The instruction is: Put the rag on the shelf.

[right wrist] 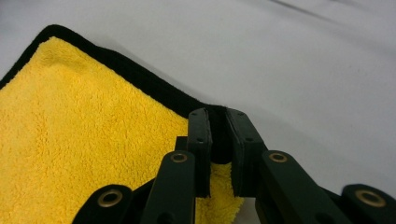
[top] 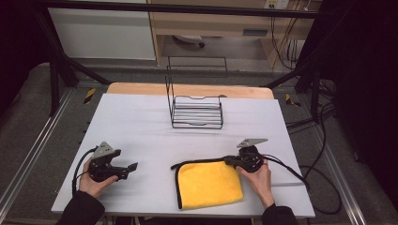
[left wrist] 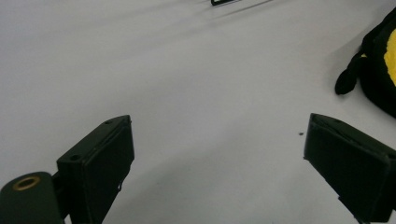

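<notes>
The white tabletop (top: 141,126) carries a wire rack (top: 196,111) at its far middle and a yellow cloth (top: 209,183) at the near edge, right of centre. The cloth lies folded flat, black-hemmed, its longer side running left to right, with a loose hem strip trailing off its far left corner. The right tongs (top: 231,161) sit at the cloth's far right corner, and in the right gripper view the right tongs (right wrist: 218,140) are pinched narrow on that black-edged corner, yellow pile bunched between the pads — so this hand has the cloth. The left tongs (top: 133,166) rest well to the left of it, spread wide with nothing between them, pointing right toward the cloth's free left side — the corner a second grip would likely need.
</notes>
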{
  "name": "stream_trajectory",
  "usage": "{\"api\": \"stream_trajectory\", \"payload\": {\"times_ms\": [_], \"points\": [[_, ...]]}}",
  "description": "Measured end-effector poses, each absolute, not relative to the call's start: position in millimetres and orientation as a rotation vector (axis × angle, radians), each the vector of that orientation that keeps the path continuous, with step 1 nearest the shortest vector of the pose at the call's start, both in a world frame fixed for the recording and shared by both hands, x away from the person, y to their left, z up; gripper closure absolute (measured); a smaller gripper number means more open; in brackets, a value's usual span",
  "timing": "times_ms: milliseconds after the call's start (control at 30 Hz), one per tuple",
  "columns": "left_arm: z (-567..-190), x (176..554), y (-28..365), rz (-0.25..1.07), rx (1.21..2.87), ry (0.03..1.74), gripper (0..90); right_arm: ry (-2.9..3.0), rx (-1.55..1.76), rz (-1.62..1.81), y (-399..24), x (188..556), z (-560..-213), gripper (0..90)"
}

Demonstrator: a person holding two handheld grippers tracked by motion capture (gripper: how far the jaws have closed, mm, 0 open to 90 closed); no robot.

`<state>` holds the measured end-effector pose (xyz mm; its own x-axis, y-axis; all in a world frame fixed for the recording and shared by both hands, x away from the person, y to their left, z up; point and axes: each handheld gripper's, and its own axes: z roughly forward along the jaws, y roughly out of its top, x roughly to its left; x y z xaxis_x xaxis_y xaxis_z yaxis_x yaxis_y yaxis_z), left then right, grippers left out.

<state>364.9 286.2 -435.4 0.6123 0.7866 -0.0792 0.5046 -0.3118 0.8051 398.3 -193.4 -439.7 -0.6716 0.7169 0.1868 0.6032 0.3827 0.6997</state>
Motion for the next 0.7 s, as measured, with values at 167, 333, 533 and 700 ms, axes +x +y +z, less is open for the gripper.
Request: {"api": "stream_trajectory", "payload": {"times_ms": [167,333,533,700], "points": [[-434,364,286,0.423,1.984,1.019,8.5,2.488,1.138,1.127,-179,410,-433,81.3],[-434,364,284,0.42,1.984,1.019,8.5,2.482,1.071,1.092,-160,425,-430,81.3],[-431,363,277,0.407,1.989,1.002,8.8,2.487,1.037,1.048,-148,435,-437,78.1],[-426,362,266,0.394,2.0,0.988,9.5,2.425,1.068,1.135,-156,430,-433,65.1]]}}
